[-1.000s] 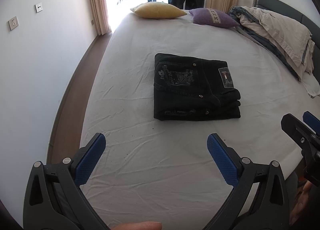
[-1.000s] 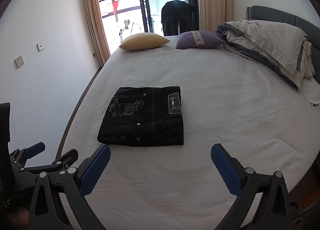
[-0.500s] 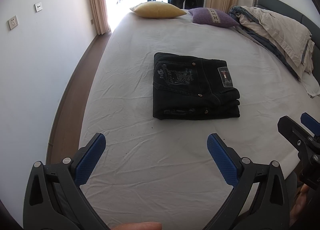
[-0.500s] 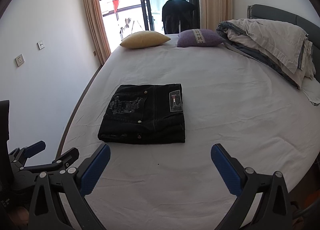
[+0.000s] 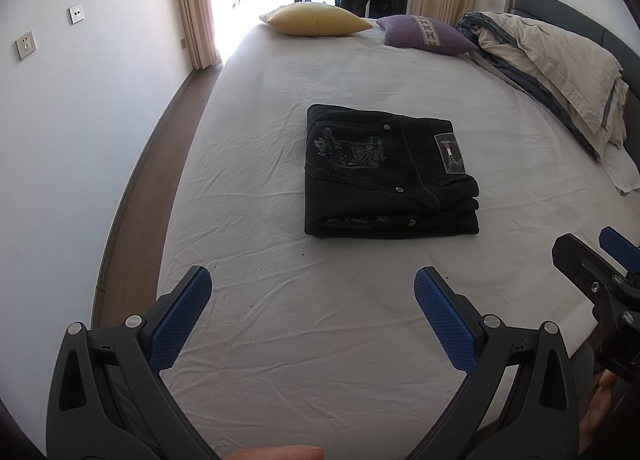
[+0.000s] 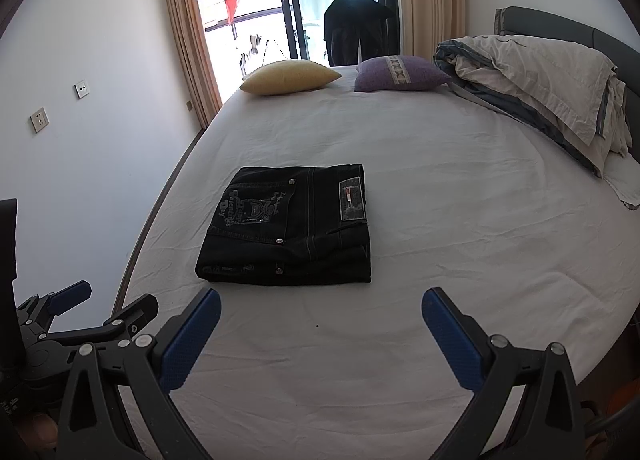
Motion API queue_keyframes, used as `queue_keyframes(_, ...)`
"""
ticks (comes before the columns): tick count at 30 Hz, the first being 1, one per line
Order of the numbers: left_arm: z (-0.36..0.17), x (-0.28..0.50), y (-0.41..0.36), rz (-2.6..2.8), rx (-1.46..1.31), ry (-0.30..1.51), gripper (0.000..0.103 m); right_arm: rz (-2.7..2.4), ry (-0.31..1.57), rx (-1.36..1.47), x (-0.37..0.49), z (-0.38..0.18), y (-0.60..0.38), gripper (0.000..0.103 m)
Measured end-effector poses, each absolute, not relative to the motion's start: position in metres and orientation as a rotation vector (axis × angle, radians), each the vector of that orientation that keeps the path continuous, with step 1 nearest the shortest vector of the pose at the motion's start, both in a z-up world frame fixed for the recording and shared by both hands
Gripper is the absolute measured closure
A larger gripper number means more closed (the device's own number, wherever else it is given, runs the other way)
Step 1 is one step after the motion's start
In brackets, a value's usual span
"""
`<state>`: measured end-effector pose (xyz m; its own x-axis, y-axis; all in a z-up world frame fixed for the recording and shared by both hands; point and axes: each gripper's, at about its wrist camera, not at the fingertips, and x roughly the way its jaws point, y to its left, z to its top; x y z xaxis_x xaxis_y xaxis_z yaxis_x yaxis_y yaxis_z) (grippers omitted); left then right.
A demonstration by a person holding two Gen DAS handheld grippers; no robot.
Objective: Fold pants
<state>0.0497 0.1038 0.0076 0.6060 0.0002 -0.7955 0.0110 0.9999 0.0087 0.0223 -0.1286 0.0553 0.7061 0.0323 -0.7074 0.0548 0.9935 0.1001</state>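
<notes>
Pants folded on bed.
Pants [image 5: 386, 174] lie as a compact stack on the bed [image 5: 360, 340]; left gripper [image 5: 313, 292] and right gripper [image 6: 321, 312] wide, empty, short of them.

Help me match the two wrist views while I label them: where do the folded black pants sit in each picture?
Left wrist view: the folded black pants lie right of centre on the white sheet, beyond the open tongs.
Right wrist view: the pants lie left of centre, above the left pad.
Shared landmark: the yellow pillow at the bed's far edge.
</notes>
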Motion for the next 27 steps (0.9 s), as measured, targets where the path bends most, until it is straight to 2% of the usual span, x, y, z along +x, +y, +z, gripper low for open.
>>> queue_keyframes(27,0.0068,0.0484,0.1036,-0.007,0.010,0.923,0.000,-0.010,0.794,0.118,0.0205,0.0489,-0.1301,0.000)
